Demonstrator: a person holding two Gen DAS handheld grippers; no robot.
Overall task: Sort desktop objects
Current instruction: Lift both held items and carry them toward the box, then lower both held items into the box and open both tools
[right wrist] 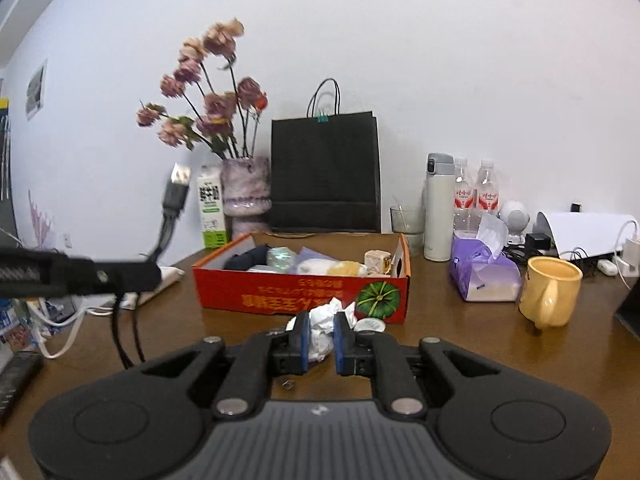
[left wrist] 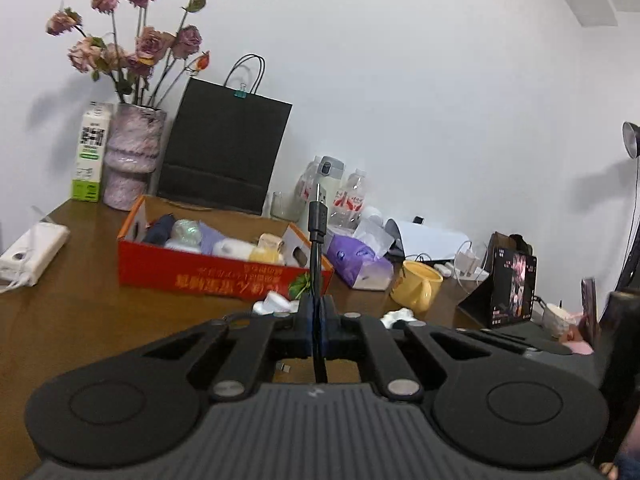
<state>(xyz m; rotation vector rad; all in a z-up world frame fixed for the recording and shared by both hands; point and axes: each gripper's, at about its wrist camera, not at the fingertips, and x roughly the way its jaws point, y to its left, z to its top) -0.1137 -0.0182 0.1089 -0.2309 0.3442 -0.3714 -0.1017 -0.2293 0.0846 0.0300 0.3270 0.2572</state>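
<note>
I have both grippers loaded and raised over the desk (right wrist: 460,320). My left gripper (left wrist: 316,320) is clenched on a black cable (left wrist: 316,264); the cable runs up between the pads and its plug (left wrist: 317,216) stands upright above the fingertips. In the right view that same cable hangs off the left gripper at the left edge, with a loop of it dangling down towards the desk. My right gripper (right wrist: 320,336) is squeezed on a crumpled white tissue (right wrist: 322,328), which bulges out above the blue pads (right wrist: 303,338).

The red box (right wrist: 304,300) lies straight ahead of both grippers, open-topped and already holding several things, among them a dark bundle and a pale plush-looking item. I read this as the carry step: two pieces picked, neither dropped yet. The box looks like the collecting place, though whether the tissue belongs there or is rubbish I cannot tell.

Next I need to bring each gripper over the box rim before letting go. The cable is the awkward one: its dangling loop could catch on the box wall or sweep the small white scraps (left wrist: 276,304) lying in front of it. The yellow mug (right wrist: 550,296) and purple tissue pack (right wrist: 480,276) stand to the right, clear of a straight path.
</note>
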